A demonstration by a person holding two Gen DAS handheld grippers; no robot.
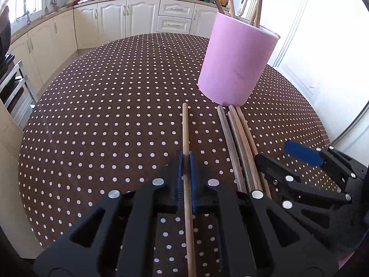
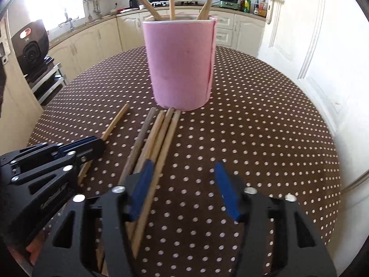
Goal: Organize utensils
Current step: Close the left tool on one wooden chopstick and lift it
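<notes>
A pink cylindrical holder (image 1: 235,62) (image 2: 181,64) stands on the dotted table with several wooden chopsticks upright in it. My left gripper (image 1: 185,155) is shut on a single wooden chopstick (image 1: 185,133) that lies along the table; the same chopstick (image 2: 116,122) shows in the right wrist view. Several more chopsticks (image 1: 239,143) (image 2: 156,138) lie in a bundle in front of the holder. My right gripper (image 2: 183,168) is open, low over the table, its left finger over the bundle; it shows at the right of the left wrist view (image 1: 283,152).
The round table with a brown, white-dotted cloth (image 1: 103,115) (image 2: 265,127) fills both views. Kitchen cabinets and a stove stand beyond it. A white door (image 2: 311,34) is at the right. A black appliance on a rack (image 2: 31,46) is at the left.
</notes>
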